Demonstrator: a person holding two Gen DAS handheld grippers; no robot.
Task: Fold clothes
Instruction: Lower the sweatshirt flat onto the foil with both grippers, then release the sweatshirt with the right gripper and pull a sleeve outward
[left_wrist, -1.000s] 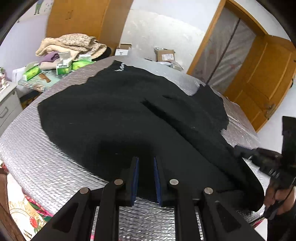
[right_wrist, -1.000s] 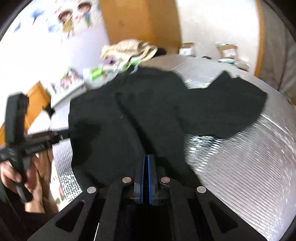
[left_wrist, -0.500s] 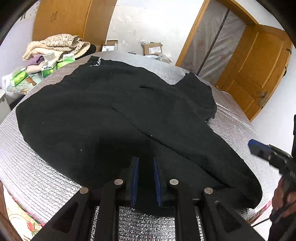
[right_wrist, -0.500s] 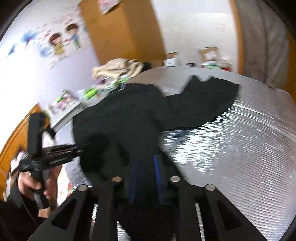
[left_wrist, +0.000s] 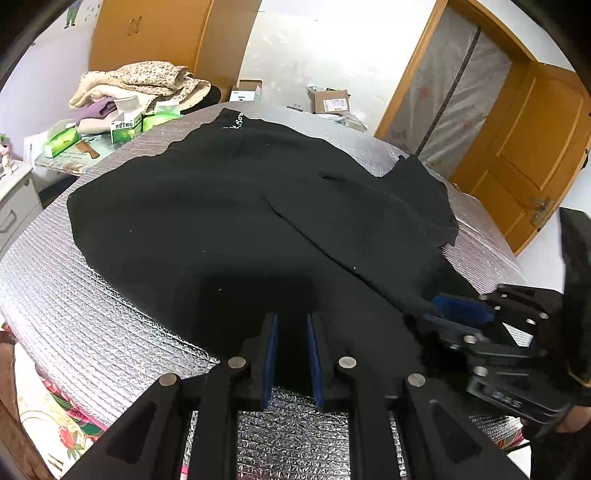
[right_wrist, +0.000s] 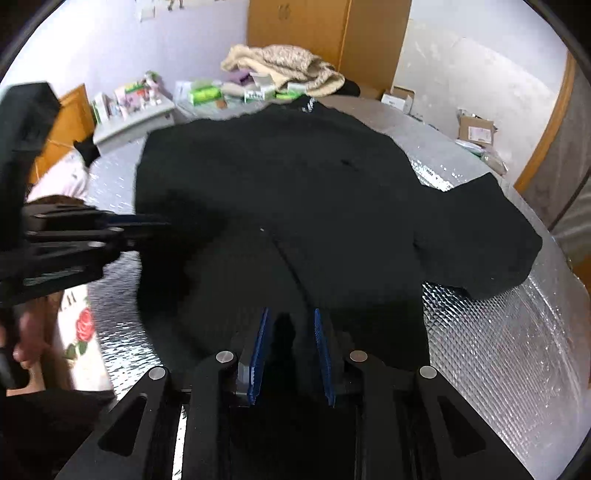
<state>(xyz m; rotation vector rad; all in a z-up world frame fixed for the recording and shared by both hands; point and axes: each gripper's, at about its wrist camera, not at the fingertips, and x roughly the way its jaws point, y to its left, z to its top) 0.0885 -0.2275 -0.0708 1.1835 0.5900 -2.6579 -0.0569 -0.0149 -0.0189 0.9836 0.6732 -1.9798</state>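
Observation:
A black garment (left_wrist: 240, 221) lies spread over the silver padded table (left_wrist: 74, 314), white lettering at its far collar. My left gripper (left_wrist: 290, 332) sits at the near hem with its blue pads a narrow gap apart, shut on a thick bit of the cloth. In the right wrist view the garment (right_wrist: 295, 177) fills the middle, one sleeve flung out to the right. My right gripper (right_wrist: 288, 332) stands open over the hem, with loose cloth bunched between its pads. Each gripper shows in the other's view: the right gripper (left_wrist: 436, 306) and the left gripper (right_wrist: 162, 223).
A heap of beige and purple clothes (left_wrist: 140, 81) and green tissue boxes (left_wrist: 125, 127) crowd the far left beyond the table. Cardboard boxes (left_wrist: 330, 101) stand behind, an orange door (left_wrist: 524, 155) to the right. A hand (right_wrist: 29, 332) holds the left gripper's handle.
My right gripper went from shut to open and has come in close beside the left one at the hem. The garment now lies flatter on the table. The left pads' gap is unchanged.

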